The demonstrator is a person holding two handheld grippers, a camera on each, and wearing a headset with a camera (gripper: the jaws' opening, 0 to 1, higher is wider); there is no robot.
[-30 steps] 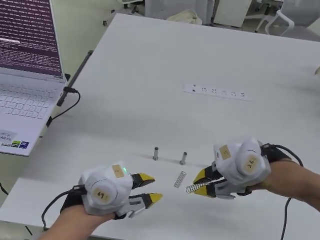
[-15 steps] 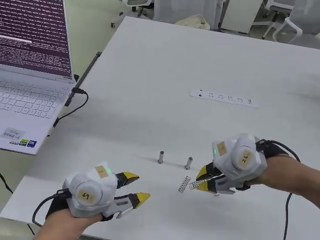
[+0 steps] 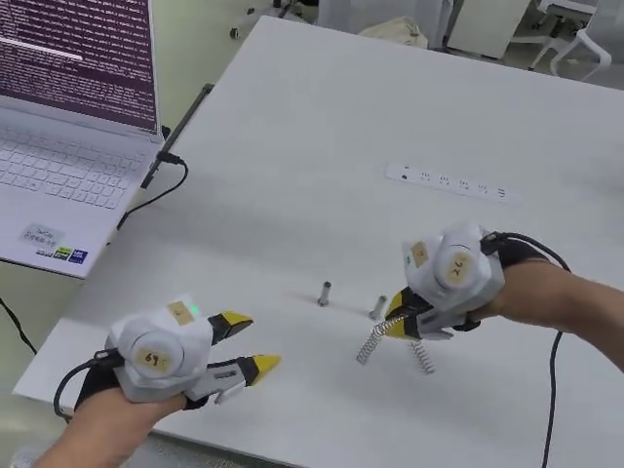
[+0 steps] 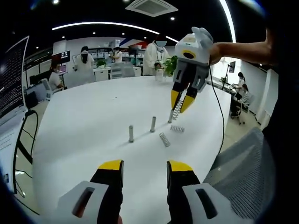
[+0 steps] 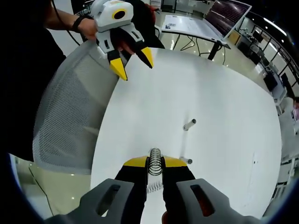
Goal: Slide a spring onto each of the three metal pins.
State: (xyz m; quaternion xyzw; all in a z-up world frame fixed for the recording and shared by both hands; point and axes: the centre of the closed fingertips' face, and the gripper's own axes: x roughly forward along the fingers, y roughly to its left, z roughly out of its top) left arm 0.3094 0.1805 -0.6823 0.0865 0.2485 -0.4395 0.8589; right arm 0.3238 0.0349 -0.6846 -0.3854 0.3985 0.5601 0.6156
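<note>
The left gripper (image 3: 257, 341) and right gripper (image 3: 393, 322) are white with yellow tips; the spring (image 3: 369, 346) is silvery.

Tabletop (image 3: 292, 146): white, matt, smooth. Pins (image 3: 325, 293): dull grey metal, smooth sides. Springs (image 3: 423, 357): bright coiled metal wire, slight glint. Left tool (image 3: 255, 341), right tool (image 3: 393, 320): glossy white plastic shells, yellow tips over black, matt. Laptop (image 3: 58, 185): silver matt casing. Power strip (image 3: 447, 182): white plastic, smooth. Chair back (image 5: 70, 107): grey mesh cloth.

White desk (image 3: 322, 117) bearing an open laptop (image 3: 68, 127) and power strip (image 3: 446, 182); grey mesh chair (image 5: 70, 116) alongside; ceiling light strips (image 4: 107, 25) overhead.
</note>
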